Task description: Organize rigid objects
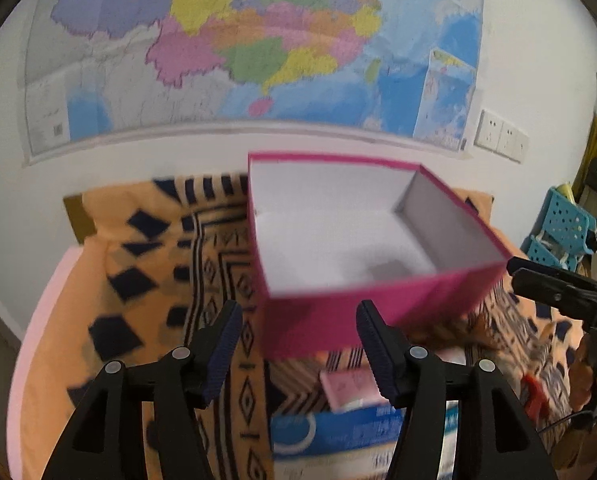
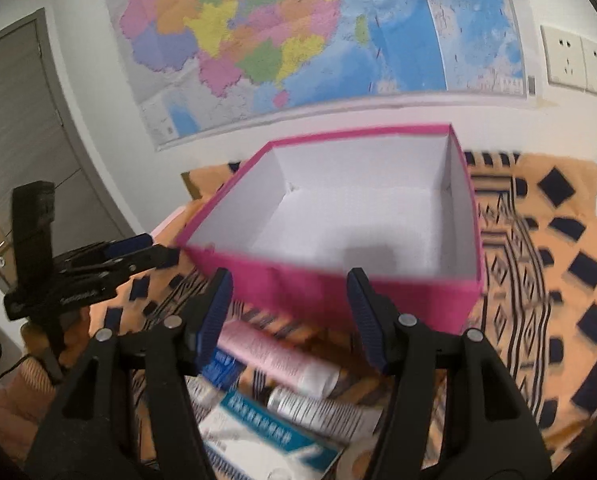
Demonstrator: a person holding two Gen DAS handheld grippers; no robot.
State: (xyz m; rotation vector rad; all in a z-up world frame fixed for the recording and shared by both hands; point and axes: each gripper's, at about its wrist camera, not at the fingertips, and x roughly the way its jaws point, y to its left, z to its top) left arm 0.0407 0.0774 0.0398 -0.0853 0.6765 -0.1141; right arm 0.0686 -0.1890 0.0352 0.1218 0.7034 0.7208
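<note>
Magenta box (image 1: 362,312) stands empty and open-topped on the patterned cloth (image 1: 138,280) in the left wrist view, just beyond the left gripper (image 1: 300,344), whose jaws are spread wide, holding and touching nothing; a blue packet (image 1: 338,432) and a small pink packet (image 1: 354,388) lie near its base. From the right wrist view the right gripper (image 2: 290,316) likewise hangs wide open and empty, above a pink tube (image 2: 274,356), a white tube (image 2: 318,412) and a blue-and-white carton (image 2: 266,440). Judging by this, picking comes next: lower squarely over one tube, close across its narrow width, then lift clear of the box wall before dropping it inside.
</note>
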